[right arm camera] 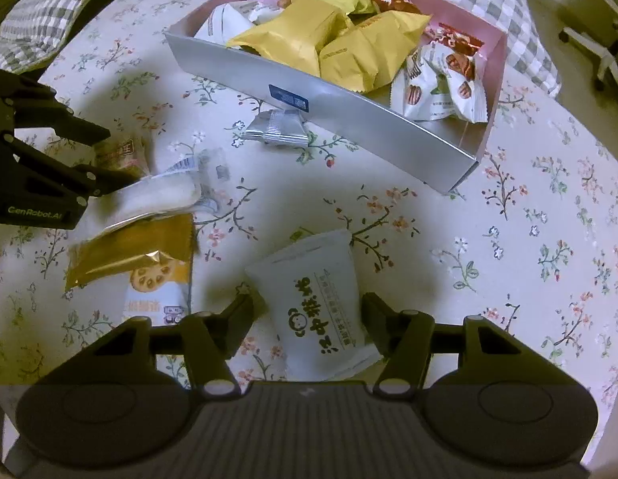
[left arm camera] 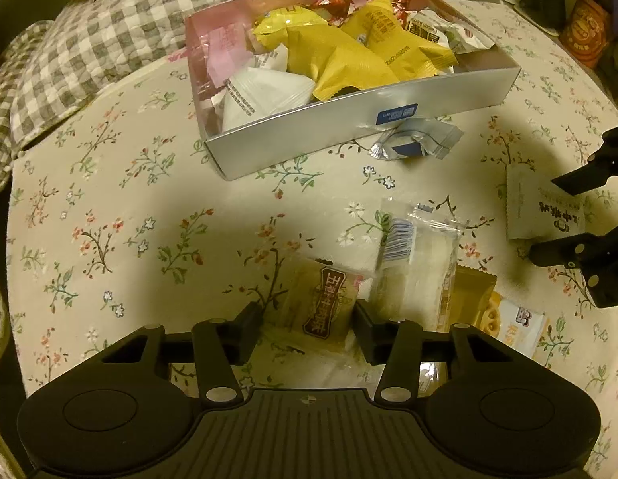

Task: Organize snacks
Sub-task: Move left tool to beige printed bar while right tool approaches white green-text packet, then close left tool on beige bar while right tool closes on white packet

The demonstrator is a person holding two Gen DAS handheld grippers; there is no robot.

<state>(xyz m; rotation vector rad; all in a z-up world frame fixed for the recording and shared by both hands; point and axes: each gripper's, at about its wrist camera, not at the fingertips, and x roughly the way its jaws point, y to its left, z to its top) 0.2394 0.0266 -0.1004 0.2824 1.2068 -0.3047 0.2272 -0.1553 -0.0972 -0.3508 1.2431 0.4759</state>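
Note:
A silver box with a pink inside (left arm camera: 348,127) (right arm camera: 348,107) holds several yellow, white and red snack packets. Loose packets lie on the floral tablecloth in front of it. My left gripper (left arm camera: 309,327) (right arm camera: 121,155) points down over a clear pastry packet with a brown label (left arm camera: 320,307) (right arm camera: 117,151); its fingers sit against the packet's two sides. My right gripper (right arm camera: 307,315) (left arm camera: 556,215) straddles a white packet with black characters (right arm camera: 316,303) (left arm camera: 540,211). A thin gap shows beside the left finger (right arm camera: 241,315), so the pads do not press.
A clear bread packet with a barcode (left arm camera: 412,263) (right arm camera: 161,195) and an orange biscuit packet (left arm camera: 488,311) (right arm camera: 141,263) lie between the grippers. A small silver packet (left arm camera: 416,143) (right arm camera: 277,129) rests against the box front. Checked cushions (left arm camera: 89,52) lie behind.

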